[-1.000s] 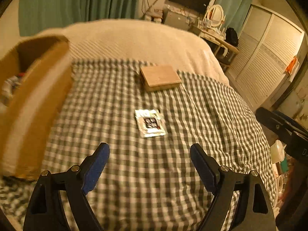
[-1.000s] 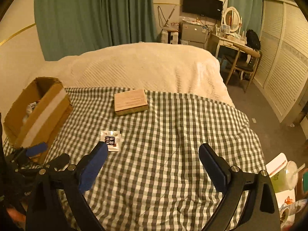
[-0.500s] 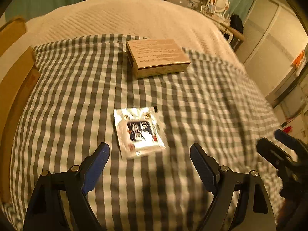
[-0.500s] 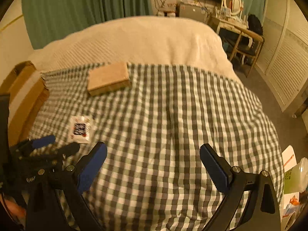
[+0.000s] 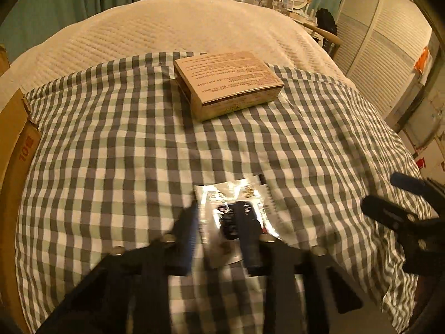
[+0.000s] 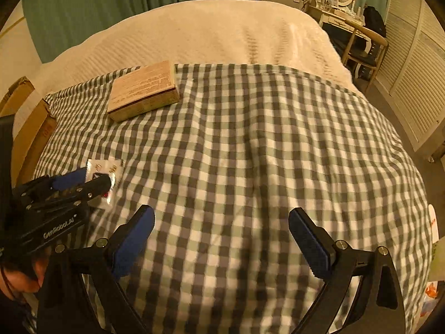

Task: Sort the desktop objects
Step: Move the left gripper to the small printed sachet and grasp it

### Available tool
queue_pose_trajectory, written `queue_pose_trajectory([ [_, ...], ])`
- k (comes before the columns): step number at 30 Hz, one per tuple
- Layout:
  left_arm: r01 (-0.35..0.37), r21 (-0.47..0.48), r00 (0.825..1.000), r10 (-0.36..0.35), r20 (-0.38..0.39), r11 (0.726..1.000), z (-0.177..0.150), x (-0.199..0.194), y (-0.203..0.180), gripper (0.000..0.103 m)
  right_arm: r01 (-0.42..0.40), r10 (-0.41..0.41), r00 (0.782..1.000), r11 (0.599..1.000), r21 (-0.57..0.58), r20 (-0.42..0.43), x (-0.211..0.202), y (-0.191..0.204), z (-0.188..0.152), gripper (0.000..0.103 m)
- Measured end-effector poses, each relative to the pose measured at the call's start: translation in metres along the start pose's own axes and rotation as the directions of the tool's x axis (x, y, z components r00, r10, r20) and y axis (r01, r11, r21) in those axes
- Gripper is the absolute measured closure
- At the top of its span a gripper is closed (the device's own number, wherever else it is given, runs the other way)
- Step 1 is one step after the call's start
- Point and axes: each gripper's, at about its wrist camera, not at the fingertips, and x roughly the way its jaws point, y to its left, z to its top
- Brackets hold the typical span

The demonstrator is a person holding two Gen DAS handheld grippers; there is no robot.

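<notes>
A shiny foil sachet (image 5: 236,194) with a dark label lies on the checked cloth (image 5: 125,144). My left gripper (image 5: 219,236) is down on it, its fingers blurred and half closed around the sachet's near part. In the right wrist view the left gripper (image 6: 83,179) sits over the same sachet (image 6: 105,167). A tan flat box (image 5: 228,80) lies farther back; it also shows in the right wrist view (image 6: 143,93). My right gripper (image 6: 221,239) is open and empty above the cloth.
A brown cardboard carton (image 5: 14,144) stands at the left edge of the bed, also in the right wrist view (image 6: 30,128). A cream quilt (image 5: 180,27) covers the bed behind. A chair (image 6: 364,44) and louvred wardrobe doors (image 6: 411,64) are at the right.
My left gripper has dropped forward onto the sachet and its jaws have narrowed from wide open. The right gripper has moved closer to the cloth and stays open.
</notes>
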Motion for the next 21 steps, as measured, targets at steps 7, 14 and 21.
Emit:
queue_pose_trajectory([
  [7,0.064,-0.069,0.997,-0.066,-0.037,0.996,-0.001,-0.002,0.013,0.076,-0.111,0.111,0.994,0.994,-0.008,0.017,0.010,0.011,0.029,0.006],
  [14,0.083,-0.086,0.996,-0.086,-0.026,0.993,-0.001,-0.015,0.006,0.011,-0.197,0.196,0.980,0.978,0.061,0.026,0.026,0.008,0.072,0.006],
  [21,-0.058,0.079,0.998,0.058,-0.009,0.995,-0.003,0.016,-0.022,0.012,-0.188,0.192,0.981,0.972,0.142,-0.014,0.040,-0.008,0.057,0.006],
])
